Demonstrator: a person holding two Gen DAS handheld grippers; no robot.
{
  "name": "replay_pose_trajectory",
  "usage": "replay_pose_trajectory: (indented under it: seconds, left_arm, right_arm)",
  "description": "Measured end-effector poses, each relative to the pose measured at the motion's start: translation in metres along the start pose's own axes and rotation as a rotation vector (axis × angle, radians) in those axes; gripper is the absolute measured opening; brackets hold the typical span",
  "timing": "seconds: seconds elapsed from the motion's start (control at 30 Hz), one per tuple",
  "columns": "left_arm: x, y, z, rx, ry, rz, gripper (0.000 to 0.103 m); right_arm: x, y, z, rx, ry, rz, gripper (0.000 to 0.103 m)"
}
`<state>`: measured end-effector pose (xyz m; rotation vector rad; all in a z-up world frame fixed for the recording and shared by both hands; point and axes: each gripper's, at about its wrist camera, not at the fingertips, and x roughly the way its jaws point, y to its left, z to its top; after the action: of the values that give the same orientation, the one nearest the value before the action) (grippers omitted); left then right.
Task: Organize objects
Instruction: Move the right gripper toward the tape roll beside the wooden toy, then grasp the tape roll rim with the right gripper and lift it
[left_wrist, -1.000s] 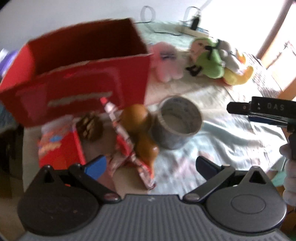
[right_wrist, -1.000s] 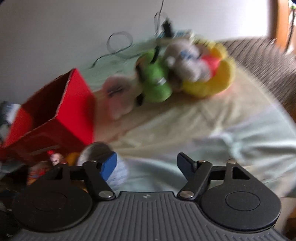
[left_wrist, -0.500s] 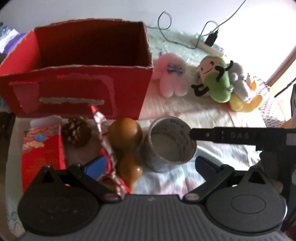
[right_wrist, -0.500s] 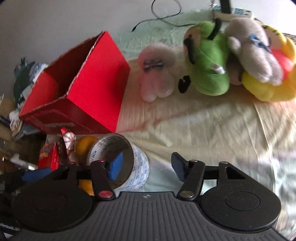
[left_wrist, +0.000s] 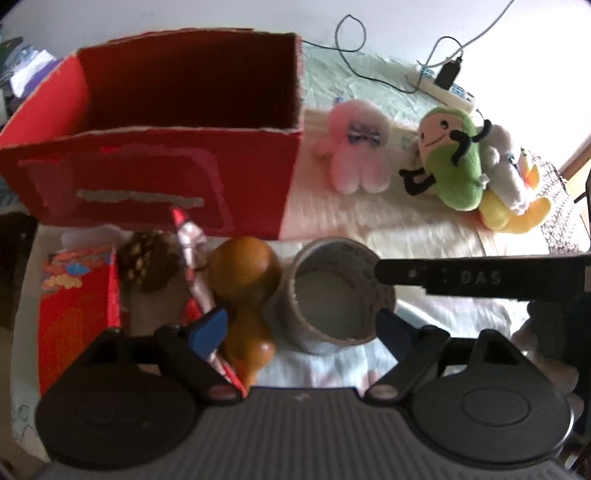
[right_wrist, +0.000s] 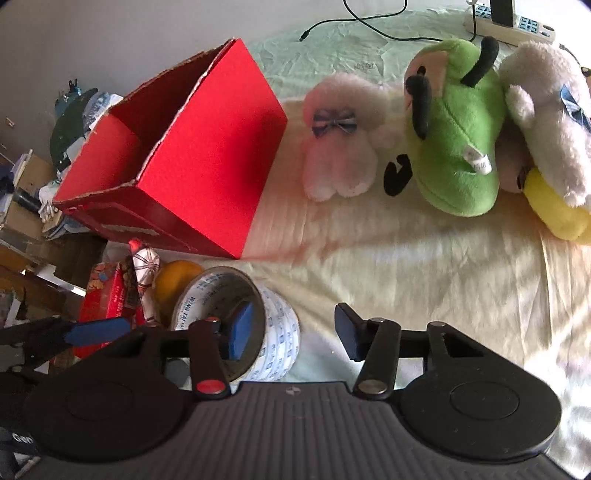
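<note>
A roll of clear tape (left_wrist: 334, 295) (right_wrist: 240, 325) stands on the bed in front of an open red cardboard box (left_wrist: 166, 147) (right_wrist: 177, 158). My right gripper (right_wrist: 295, 330) is open, its left finger inside the roll's hole and its right finger outside; the wall is between them. My left gripper (left_wrist: 303, 328) is open just before the roll and a brown wooden gourd (left_wrist: 243, 291). The right gripper's finger (left_wrist: 480, 277) crosses the roll in the left wrist view.
A pine cone (left_wrist: 147, 258), a foil packet (left_wrist: 192, 243) and a red carton (left_wrist: 74, 306) lie left of the gourd. Pink (right_wrist: 343, 140), green (right_wrist: 454, 129), white and yellow plush toys lie at the back right. A power strip (left_wrist: 443, 83) lies beyond.
Both grippers moved closer to the tape roll. The right gripper's left finger has entered the roll's hole. Nothing has been gripped.
</note>
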<state>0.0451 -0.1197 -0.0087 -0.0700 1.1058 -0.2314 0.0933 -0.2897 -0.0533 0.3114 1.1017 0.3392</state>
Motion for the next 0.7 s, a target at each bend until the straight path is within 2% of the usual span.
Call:
replay_pose_trajectory:
  seconds: [0.1,0.17,0.23,0.33,0.7]
  left_arm:
    - [0.012,0.001,0.005,-0.029,0.043,-0.005,0.067]
    - [0.023,0.001,0.008,-0.063,0.087,-0.025,0.051]
    - [0.033,0.000,0.009,-0.090,0.121,-0.039,0.048]
    - [0.042,-0.006,0.009,-0.080,0.145,-0.010,0.035]
    - [0.042,-0.016,0.009,-0.016,0.134,0.050,0.035]
  right_arm:
    - [0.011,0.006,0.002,-0.009,0.021,0.002,0.051]
    - [0.019,0.007,0.001,-0.013,0.042,-0.012,0.045]
    - [0.023,0.004,0.000,0.011,0.048,0.000,0.042]
    - [0.023,0.000,-0.001,0.041,0.052,0.016,0.040]
    - [0.019,0.000,-0.008,0.067,0.040,0.011,0.041]
